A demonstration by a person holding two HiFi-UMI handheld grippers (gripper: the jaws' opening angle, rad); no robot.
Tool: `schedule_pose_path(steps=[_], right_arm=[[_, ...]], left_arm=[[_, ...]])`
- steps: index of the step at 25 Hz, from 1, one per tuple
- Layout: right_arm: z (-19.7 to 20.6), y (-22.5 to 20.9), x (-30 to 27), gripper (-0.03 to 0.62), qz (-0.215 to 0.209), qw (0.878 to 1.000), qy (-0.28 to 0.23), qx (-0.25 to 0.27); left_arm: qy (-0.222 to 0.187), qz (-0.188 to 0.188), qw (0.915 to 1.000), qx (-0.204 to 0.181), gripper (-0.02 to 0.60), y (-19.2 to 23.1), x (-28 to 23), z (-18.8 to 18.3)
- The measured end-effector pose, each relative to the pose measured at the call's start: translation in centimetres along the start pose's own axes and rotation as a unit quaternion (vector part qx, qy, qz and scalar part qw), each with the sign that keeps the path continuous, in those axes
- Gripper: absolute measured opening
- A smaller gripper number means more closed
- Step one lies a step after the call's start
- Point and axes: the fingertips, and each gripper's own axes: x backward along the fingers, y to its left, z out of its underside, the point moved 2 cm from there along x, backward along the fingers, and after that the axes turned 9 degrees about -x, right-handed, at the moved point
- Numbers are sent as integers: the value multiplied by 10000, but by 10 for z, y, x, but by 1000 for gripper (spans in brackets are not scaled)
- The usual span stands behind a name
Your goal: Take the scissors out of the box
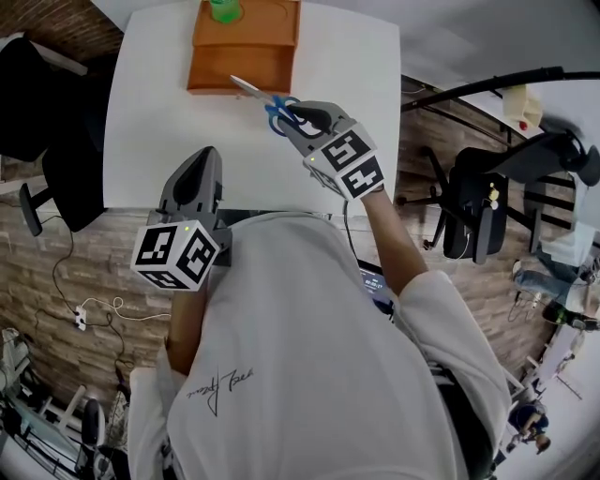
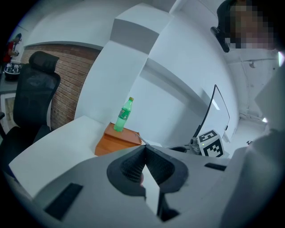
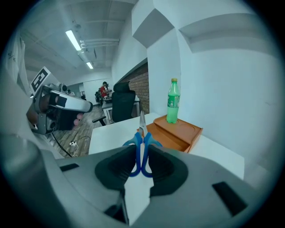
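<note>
My right gripper (image 1: 298, 118) is shut on the blue handles of the scissors (image 1: 274, 105), which hang above the white table just in front of the orange wooden box (image 1: 239, 58). The closed blades point toward the box's front edge. In the right gripper view the scissors (image 3: 140, 147) stand upright between the pads of the right gripper (image 3: 141, 153), with the box (image 3: 178, 132) behind them. My left gripper (image 1: 206, 157) hovers at the table's near edge, shut with nothing in it. In the left gripper view its jaws (image 2: 145, 148) meet, and the box (image 2: 116, 140) lies ahead.
A green plastic bottle (image 1: 225, 9) stands in the box's rear section, also visible as bottle (image 3: 173, 107) and bottle (image 2: 124, 115). The white table (image 1: 159, 112) is bare to the left. Black office chairs (image 1: 52, 141) stand at the left, another chair (image 1: 473, 211) at the right.
</note>
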Motion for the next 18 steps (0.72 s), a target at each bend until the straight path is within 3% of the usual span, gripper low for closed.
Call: schedule_pose_path(steps=[18], right_arm=[[-1,25,50,97,53,9957,-804,-467]], left_arm=[[23,-48,9999,-116,8,-11,0,8]])
